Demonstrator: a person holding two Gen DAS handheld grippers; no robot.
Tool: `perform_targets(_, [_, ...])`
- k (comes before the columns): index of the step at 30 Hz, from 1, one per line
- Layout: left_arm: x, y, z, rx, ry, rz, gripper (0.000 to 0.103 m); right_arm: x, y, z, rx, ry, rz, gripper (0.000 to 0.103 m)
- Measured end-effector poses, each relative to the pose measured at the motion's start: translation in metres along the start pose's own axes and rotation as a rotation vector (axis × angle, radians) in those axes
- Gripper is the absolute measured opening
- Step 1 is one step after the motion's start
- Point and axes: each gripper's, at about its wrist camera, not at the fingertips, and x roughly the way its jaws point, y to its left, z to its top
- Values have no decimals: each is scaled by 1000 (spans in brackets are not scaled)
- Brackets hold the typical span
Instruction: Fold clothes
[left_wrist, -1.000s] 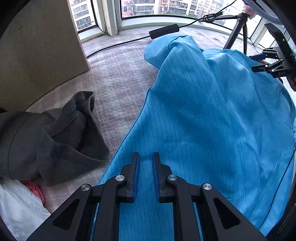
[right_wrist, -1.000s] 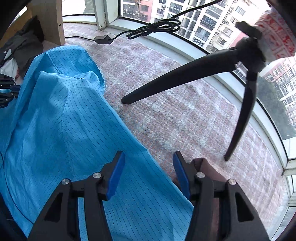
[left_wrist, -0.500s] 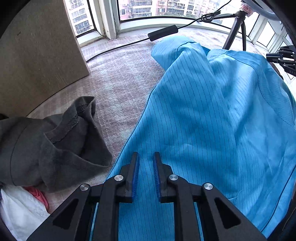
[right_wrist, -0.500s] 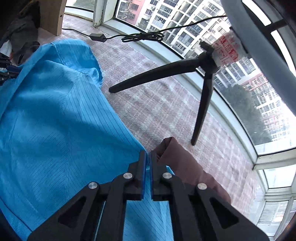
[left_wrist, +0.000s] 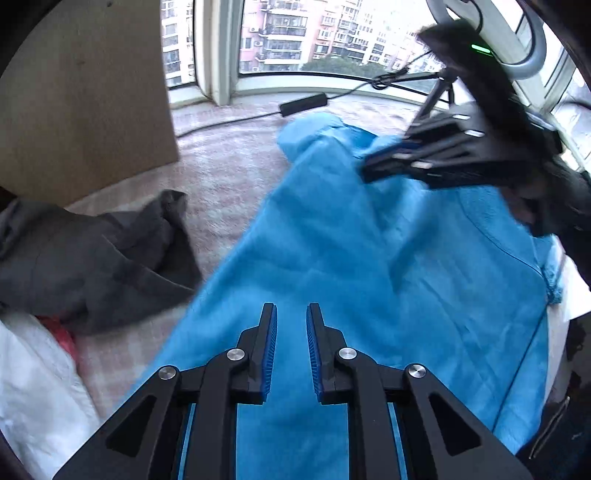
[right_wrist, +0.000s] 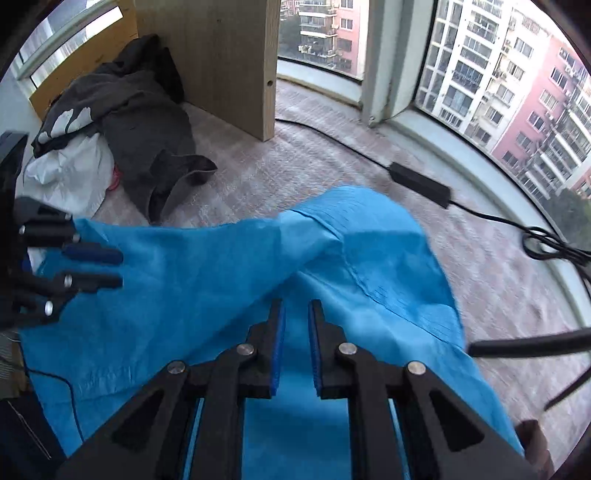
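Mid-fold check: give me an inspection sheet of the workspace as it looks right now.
Surface: pinkish carpet, bare in patches.
Job's things: blue garment spread out, one part raised and creased.
Clutter: grey clothes and white bag heaped by the wooden panel.
Grippers: left gripper over the blue garment, jaws slightly apart; right gripper likewise; grip on cloth cannot be confirmed.
Cables: black cable with power brick across the carpet; coiled near the window.
Surroundings: curved window, apartment blocks outside; tripod leg at right.
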Motion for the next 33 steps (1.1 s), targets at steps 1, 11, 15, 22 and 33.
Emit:
perform_targets(1, [4, -3, 0, 1, 3, -12, 16, 11, -1, 4, 4, 0, -1, 13])
perform_targets(11, [33, -16, 1, 0, 8, -99, 16, -31, -45, -4, 221, 2, -173, 10])
perform_targets(15, [35, -12, 4, -26, 2, -112, 16, -44, 4, 2, 143, -45, -6, 11])
perform_targets(22, [19, -8, -8, -46, -10, -67, 16, 42, 6, 21, 126, 120, -80, 9])
perform_targets(33, [-185, 35, -187, -360, -178, 238, 16, -21, 36, 3, 164, -9, -2, 7])
